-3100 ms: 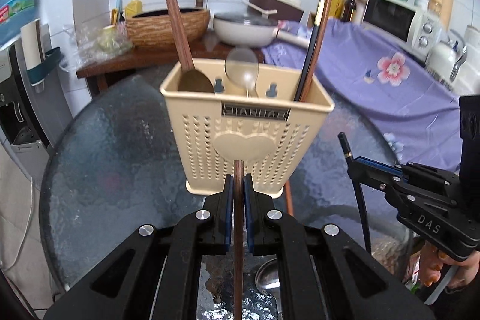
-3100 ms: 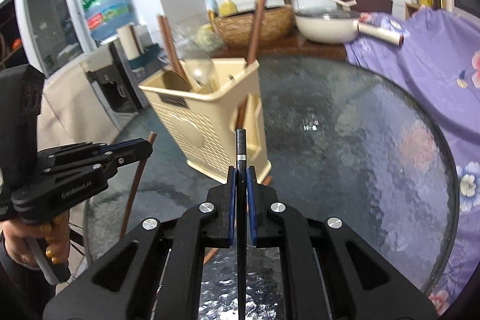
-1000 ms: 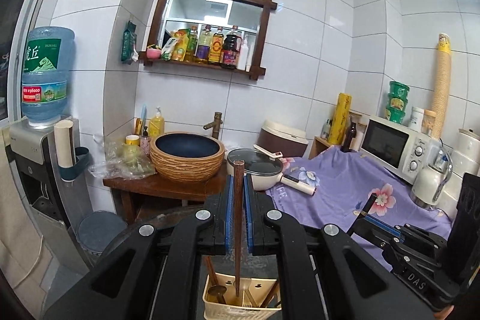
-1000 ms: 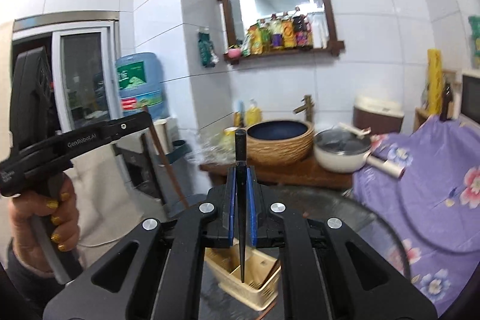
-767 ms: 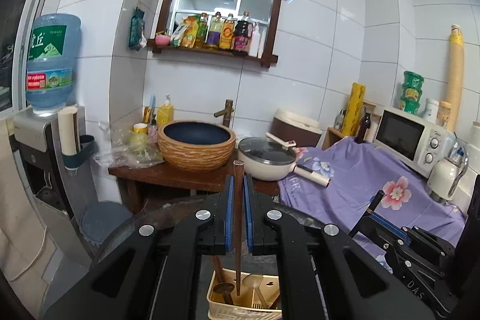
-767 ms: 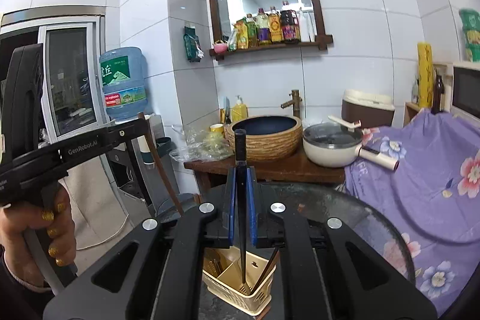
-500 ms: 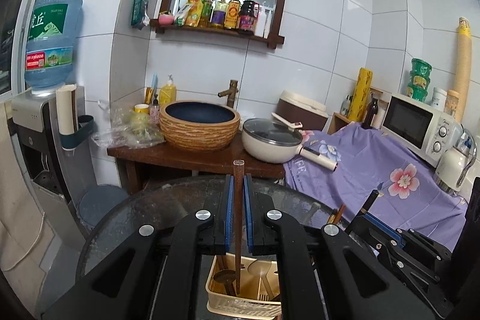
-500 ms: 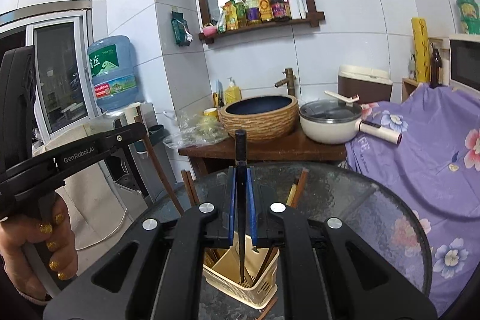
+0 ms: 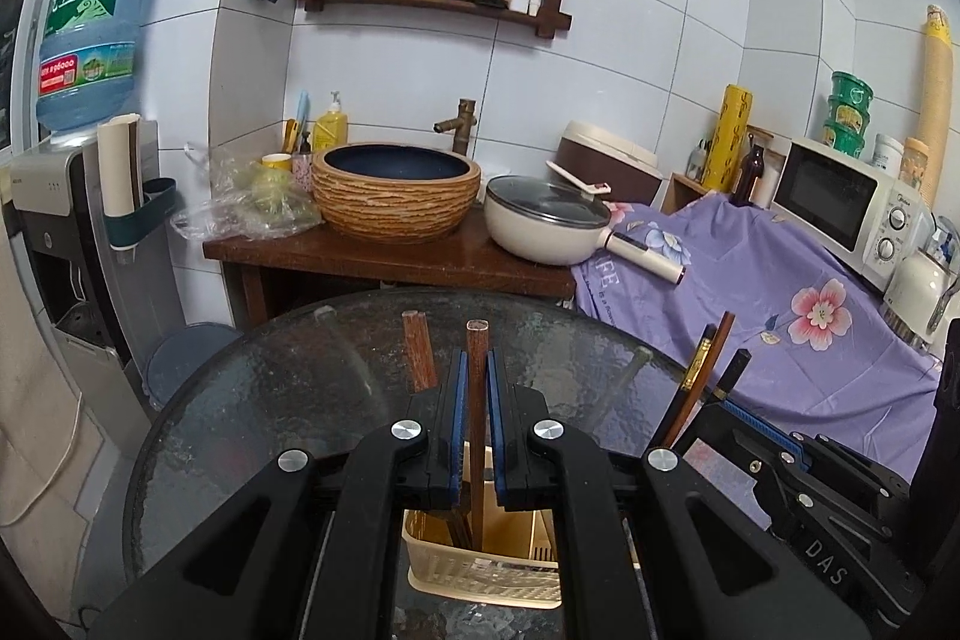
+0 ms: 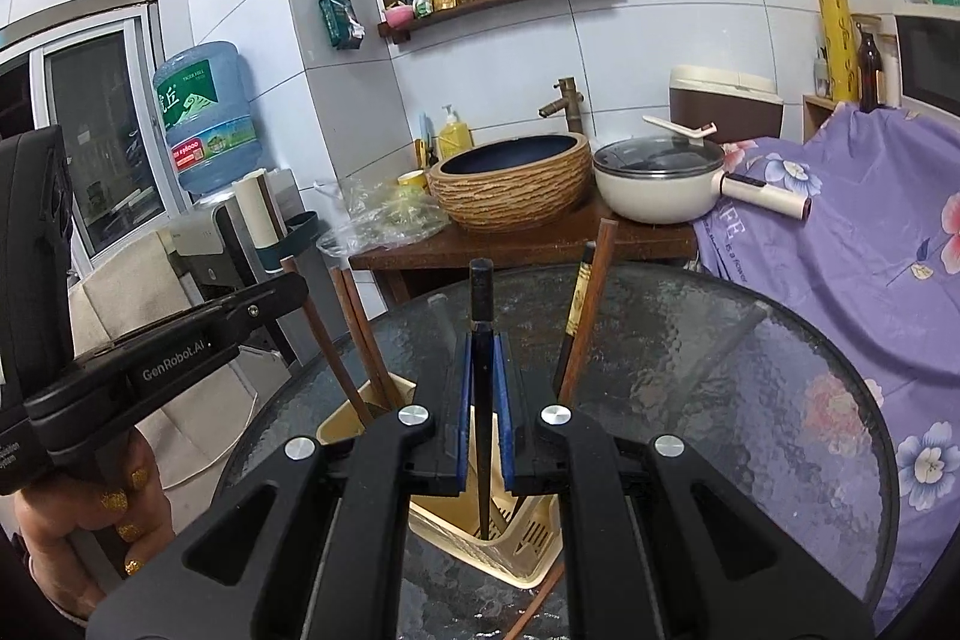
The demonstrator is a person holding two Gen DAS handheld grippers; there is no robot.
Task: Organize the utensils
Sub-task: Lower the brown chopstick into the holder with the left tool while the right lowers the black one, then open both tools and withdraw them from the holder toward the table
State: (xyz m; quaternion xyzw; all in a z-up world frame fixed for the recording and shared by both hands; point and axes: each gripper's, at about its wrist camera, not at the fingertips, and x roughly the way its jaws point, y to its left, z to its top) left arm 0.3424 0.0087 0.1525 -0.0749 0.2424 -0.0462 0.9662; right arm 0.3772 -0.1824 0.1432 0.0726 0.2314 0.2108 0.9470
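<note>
Over the caddy now: both sticks dipped in since 0.5 s ago. L gripper clamps the brown stick, R gripper the black one; we're abt ready to drop.

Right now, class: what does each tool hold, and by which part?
The left tool grips a brown wooden chopstick just below its top end. The right tool grips a black chopstick likewise near its top.
</note>
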